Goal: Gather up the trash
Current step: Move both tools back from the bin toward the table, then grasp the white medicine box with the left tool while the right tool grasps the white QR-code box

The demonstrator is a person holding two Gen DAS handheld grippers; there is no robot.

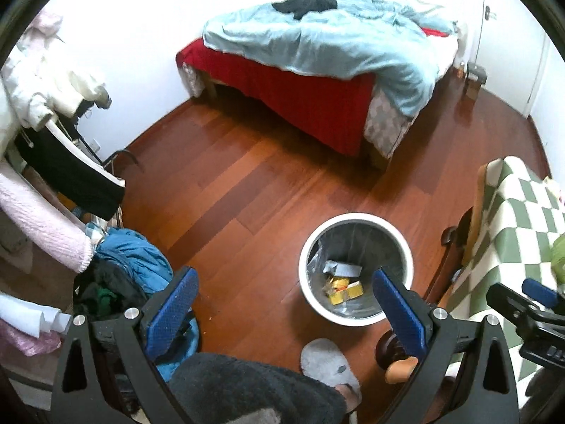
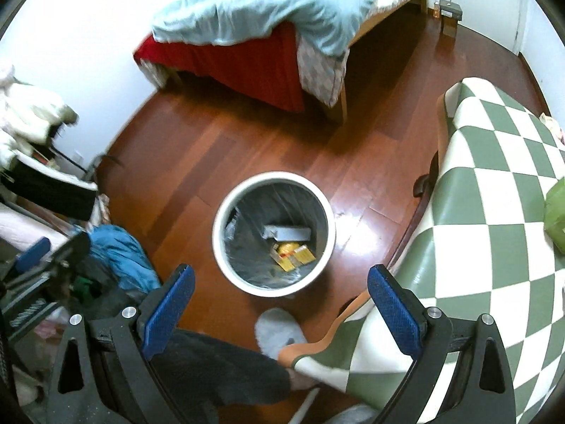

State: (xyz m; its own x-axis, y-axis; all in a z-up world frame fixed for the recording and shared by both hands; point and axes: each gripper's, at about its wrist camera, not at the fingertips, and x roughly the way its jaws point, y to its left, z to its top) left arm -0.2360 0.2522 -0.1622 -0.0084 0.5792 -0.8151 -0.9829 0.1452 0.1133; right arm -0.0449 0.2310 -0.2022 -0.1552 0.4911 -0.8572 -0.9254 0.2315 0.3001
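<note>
Down on the wooden floor (image 2: 247, 148) stands a round white bin (image 2: 273, 235) with a clear bag inside, holding a grey box and yellow wrappers. Both the left gripper (image 1: 286, 312) and right gripper (image 2: 280, 309) are wide open and hold nothing. At 12 o'clock is a bed (image 2: 268, 21). At 3 o'clock, a checkered worktop (image 2: 494, 212). At 9 o'clock, blue clothes (image 2: 120, 251).

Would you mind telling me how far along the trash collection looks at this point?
Done: the lined bin already holds a grey box and yellow wrappers. In hand: nothing; the left gripper and right gripper are both open and empty above the floor. Left: possibly the green item on the checkered tablecloth, though I can't tell whether it's trash.
</note>
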